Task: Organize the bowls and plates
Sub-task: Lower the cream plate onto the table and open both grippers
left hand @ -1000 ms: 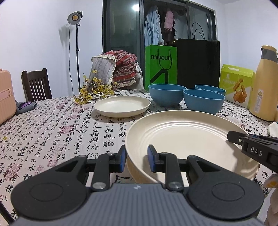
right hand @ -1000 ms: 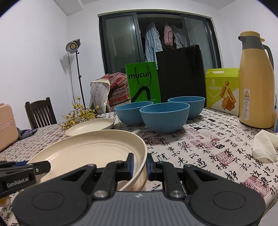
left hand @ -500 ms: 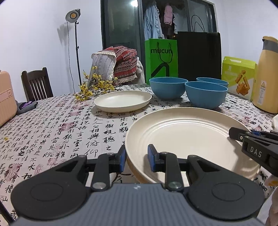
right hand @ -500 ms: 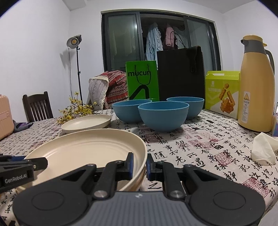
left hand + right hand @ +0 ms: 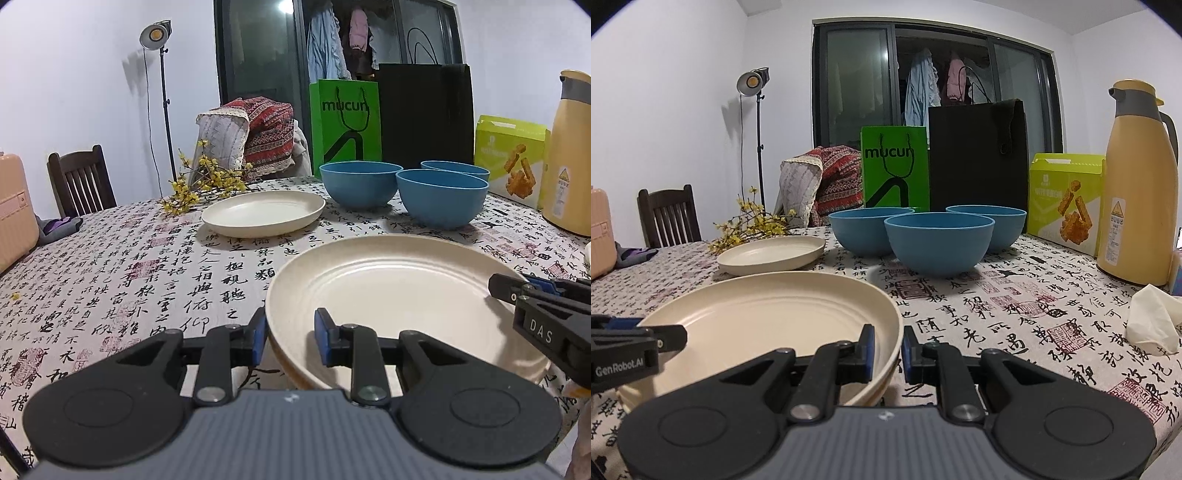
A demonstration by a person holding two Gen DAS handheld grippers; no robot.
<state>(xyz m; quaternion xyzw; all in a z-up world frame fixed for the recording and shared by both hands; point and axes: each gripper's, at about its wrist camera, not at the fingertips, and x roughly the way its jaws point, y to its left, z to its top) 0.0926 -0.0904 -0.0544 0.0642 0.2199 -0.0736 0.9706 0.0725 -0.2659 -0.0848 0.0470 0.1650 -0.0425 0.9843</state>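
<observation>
A large cream plate (image 5: 399, 291) sat at the near edge of a worktop (image 5: 122, 280) covered with a cloth printed in black Chinese calligraphy. Two hand-held grippers met it from opposite sides. The left gripper (image 5: 290, 338) had its blue-padded fingers (image 5: 258, 336) straddling the plate's near-left rim, one pad outside and one inside, with the jaws narrow; a little space showed around the rim, so a firm pinch could not be confirmed. The right gripper (image 5: 888, 350) was clamped on the plate's right rim, its pads closed tight against it from both sides. In the right wrist view the plate (image 5: 768, 325) looked to rest on another dish beneath it, though this was hard to tell.

Farther back on the worktop lay a smaller cream plate (image 5: 264, 214), apart from the large one. To its right stood three blue bowls (image 5: 940, 242) clustered close together. A spray of yellow flowers (image 5: 199, 184) lay behind the small plate. At the far side stood a green paper bag (image 5: 345, 127), a black bag (image 5: 424, 114), a green snack box (image 5: 1065, 199) and a tall yellow thermos (image 5: 1137, 184). A crumpled white tissue (image 5: 1154, 321) lay near the right edge.
</observation>
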